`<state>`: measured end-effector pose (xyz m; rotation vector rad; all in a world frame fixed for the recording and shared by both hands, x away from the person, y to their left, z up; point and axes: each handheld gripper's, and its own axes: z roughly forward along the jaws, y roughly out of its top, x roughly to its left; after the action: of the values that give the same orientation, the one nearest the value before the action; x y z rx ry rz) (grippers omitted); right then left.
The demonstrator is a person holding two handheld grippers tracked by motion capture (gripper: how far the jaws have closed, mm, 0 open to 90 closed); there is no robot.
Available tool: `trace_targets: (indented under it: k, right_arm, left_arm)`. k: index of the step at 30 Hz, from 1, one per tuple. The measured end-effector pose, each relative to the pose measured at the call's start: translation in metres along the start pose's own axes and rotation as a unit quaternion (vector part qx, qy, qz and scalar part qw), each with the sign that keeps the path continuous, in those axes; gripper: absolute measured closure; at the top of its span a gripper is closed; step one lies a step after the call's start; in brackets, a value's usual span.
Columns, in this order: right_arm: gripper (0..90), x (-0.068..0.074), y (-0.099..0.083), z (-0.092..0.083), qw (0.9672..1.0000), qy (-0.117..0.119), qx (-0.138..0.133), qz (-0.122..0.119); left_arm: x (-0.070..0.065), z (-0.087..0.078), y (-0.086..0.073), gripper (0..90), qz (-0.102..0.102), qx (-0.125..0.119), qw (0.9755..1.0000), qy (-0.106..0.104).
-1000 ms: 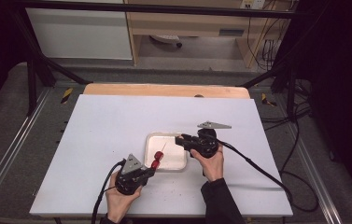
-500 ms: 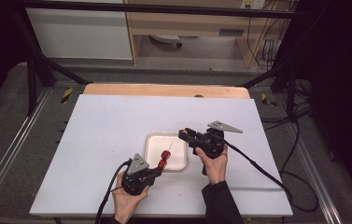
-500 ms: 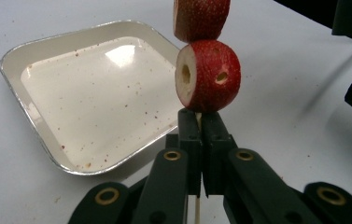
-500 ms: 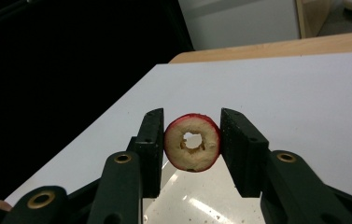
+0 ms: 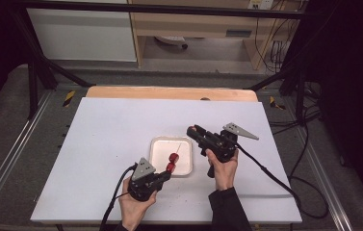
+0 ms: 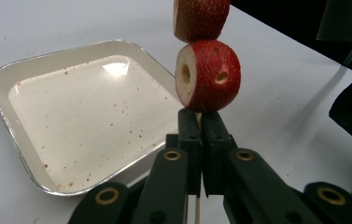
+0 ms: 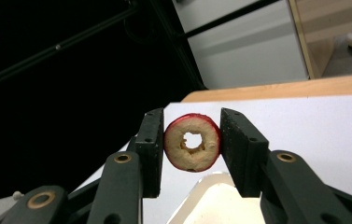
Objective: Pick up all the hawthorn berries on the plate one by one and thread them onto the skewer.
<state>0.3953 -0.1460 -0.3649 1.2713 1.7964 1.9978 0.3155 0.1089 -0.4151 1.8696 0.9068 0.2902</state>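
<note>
**Third fruit piece lifted for the skewer**

Lifted since a second ago, my right gripper (image 5: 194, 130) pinches a cored fruit ring (image 7: 193, 142) above the tray's (image 5: 156, 166) right rim. My left gripper (image 5: 165, 175) clamps the skewer (image 6: 197, 212), two pieces (image 6: 207, 74) threaded, over the tray. I should align hole with tip.

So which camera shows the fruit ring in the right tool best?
The right gripper view: the fruit ring faces the lens, its hole clear, clamped between the right tool jaws. The high view shows a small red speck at the tool's tip. The left gripper view shows other pieces.
</note>
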Motion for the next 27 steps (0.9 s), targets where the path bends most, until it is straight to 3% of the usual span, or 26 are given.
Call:
trace_targets:
  k: [10,17,27]
  right_arm:
    - [61.8,0.004,0.001,-0.002,0.999,0.012,-0.04,0.017]
    - [61.7,0.003,-0.002,0.003,0.9983,0.017,-0.045,0.034]
    - [61.7,0.005,-0.005,0.005,0.9968,0.029,-0.051,0.053]
  left_arm:
    - [-0.008,0.004,0.007,88.1,-0.004,-0.021,0.9998,0.002]
    - [-0.009,0.006,0.01,88.0,-0.013,-0.036,0.9993,0.007]
    - [-0.012,0.011,0.013,88.0,-0.015,-0.037,0.9992,0.009]
